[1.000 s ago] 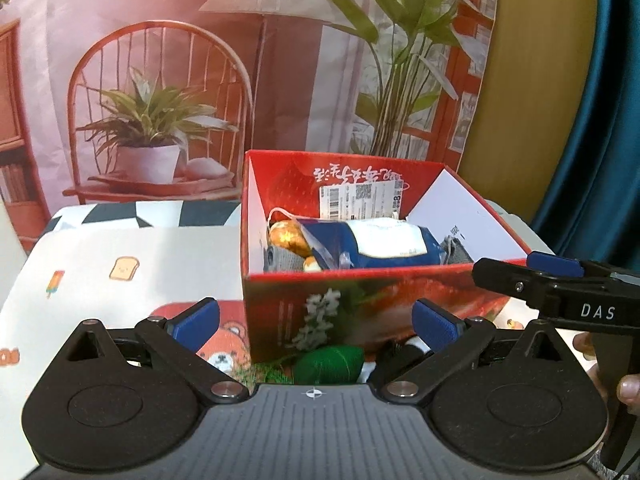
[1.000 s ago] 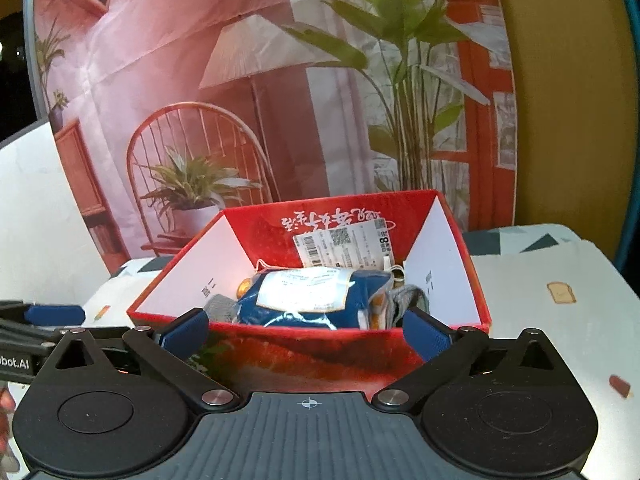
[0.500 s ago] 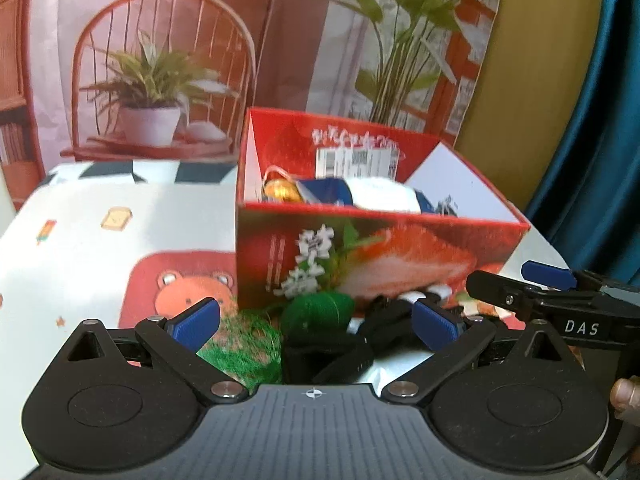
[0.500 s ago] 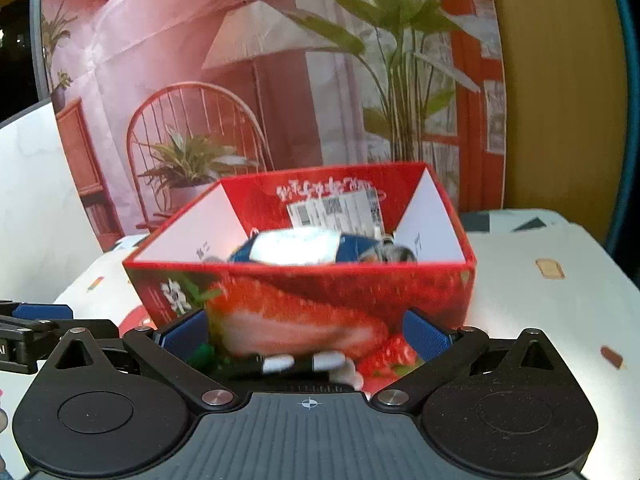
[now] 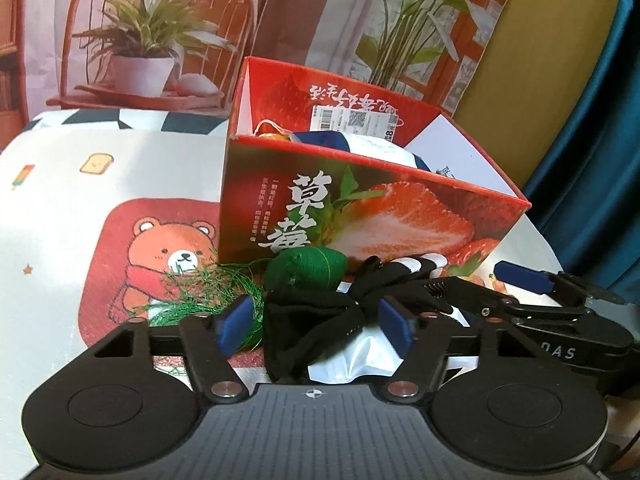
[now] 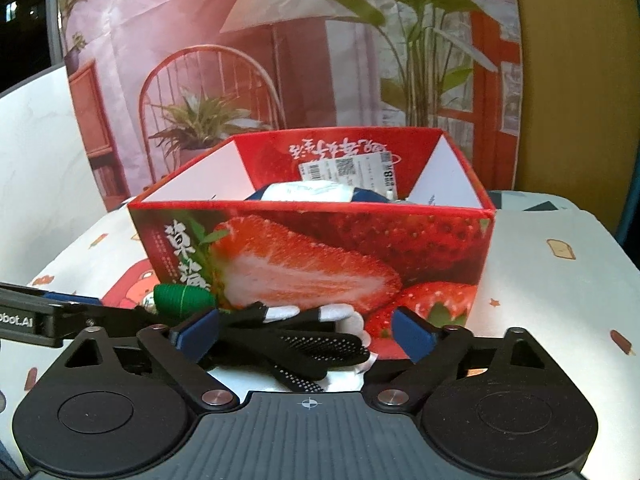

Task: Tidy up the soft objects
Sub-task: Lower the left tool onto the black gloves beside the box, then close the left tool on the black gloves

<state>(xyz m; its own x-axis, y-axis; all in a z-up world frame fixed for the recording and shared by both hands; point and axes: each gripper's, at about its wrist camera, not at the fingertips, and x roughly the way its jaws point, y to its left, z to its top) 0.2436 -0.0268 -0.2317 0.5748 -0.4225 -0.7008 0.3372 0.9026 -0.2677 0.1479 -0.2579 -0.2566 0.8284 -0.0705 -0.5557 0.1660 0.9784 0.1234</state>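
Cartoon tablecloth [image 5: 60, 208] lower centre: we're straddling black gloves [image 5: 320, 320], left gripper [image 5: 316, 320] and right gripper [image 6: 304, 336] both spread, to box [image 6: 320, 248] them.

Strawberry box [image 5: 360, 216] blocks forward passage just behind the black gloves [image 6: 304, 344]. Green tasselled pouch [image 5: 306, 268] crowds the left side. Tablecloth [image 6: 540, 280] right of box lies unobstructed.

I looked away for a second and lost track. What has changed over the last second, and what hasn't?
Both grippers came down from box-top height to the table: the left gripper and right gripper now straddle the black gloves before the strawberry box, both open, nothing gripped. The box, its contents and the green tassel ornament stayed put.
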